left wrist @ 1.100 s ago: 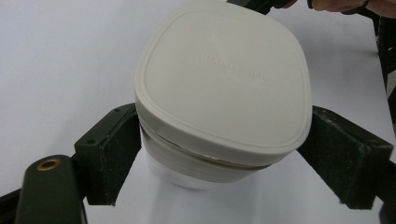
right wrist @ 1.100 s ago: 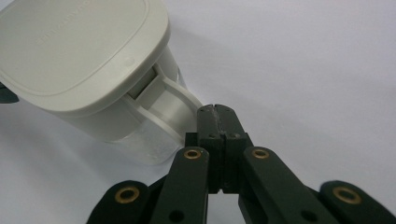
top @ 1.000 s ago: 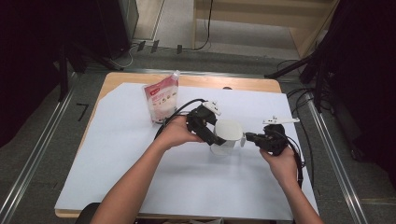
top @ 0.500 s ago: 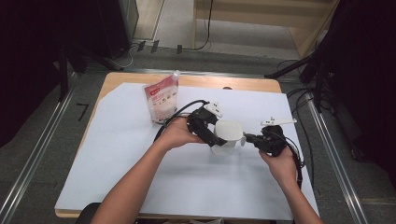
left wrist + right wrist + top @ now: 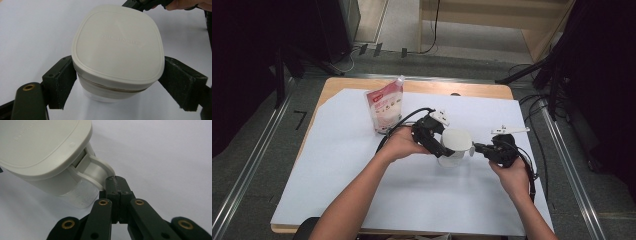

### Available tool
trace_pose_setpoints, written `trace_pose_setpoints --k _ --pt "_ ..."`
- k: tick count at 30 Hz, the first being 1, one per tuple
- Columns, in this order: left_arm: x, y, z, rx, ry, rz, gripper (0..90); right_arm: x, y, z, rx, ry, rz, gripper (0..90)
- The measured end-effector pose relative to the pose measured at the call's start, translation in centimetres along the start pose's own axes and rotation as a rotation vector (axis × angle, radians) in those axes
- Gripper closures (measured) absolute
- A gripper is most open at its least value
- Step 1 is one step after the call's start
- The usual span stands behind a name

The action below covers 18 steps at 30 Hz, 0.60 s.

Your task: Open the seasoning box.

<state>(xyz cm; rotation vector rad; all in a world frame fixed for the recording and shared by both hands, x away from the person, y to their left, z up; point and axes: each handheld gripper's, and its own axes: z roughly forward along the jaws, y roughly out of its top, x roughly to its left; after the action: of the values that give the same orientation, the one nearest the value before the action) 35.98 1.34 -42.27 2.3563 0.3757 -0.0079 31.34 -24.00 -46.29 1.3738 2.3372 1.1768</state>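
A small white container [image 5: 456, 142] with a rounded square lid [image 5: 117, 45] sits tilted near the middle of the white sheet. My left gripper [image 5: 443, 149] clamps it from the left, one black pad [image 5: 60, 82] on each side of its body just under the lid. On the container's right side a white latch loop [image 5: 96, 170] hangs off the lid. My right gripper [image 5: 115, 180] is shut, and its fingertips pinch the outer end of that loop. In the high view the right gripper [image 5: 476, 148] reaches in level from the right.
A red and white standing pouch [image 5: 384, 107] is at the back left of the white sheet [image 5: 337, 165] that covers the wooden table [image 5: 462, 89]. Black cables trail from both grippers. Both forearms come in from the near edge.
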Motion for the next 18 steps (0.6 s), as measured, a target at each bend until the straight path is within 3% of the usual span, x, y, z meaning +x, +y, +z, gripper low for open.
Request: trace_pose_setpoints --k 6,12,13,14,15,16,18 --pt "-0.2 0.4 -0.2 0.011 0.010 0.011 17.7 0.1 0.0 0.0 0.002 0.001 0.003 90.0" --pt "-0.4 0.7 -1.1 -0.035 -0.006 0.013 19.0 0.2 0.1 -0.2 -0.007 0.010 -0.003 90.0" --pt "-0.3 0.7 -1.5 -0.066 -0.097 0.007 25.8 0.2 0.1 -0.2 -0.007 0.007 -0.004 90.0" --pt "-0.4 0.8 -1.7 -0.104 -0.098 0.001 58.5 0.2 0.1 -0.2 -0.010 0.013 -0.006 90.0" --pt "-0.5 1.2 -1.8 -0.112 -0.066 -0.008 54.0 0.2 0.1 -0.2 -0.011 0.027 0.000 90.0" --pt "-0.6 1.5 -1.8 -0.094 -0.059 -0.003 53.2 0.4 0.1 -0.1 -0.007 0.039 -0.001 90.0" --pt "-1.1 1.7 -1.8 -0.084 -0.051 0.026 55.4 0.8 0.1 -0.1 -0.011 0.016 -0.032 90.0"
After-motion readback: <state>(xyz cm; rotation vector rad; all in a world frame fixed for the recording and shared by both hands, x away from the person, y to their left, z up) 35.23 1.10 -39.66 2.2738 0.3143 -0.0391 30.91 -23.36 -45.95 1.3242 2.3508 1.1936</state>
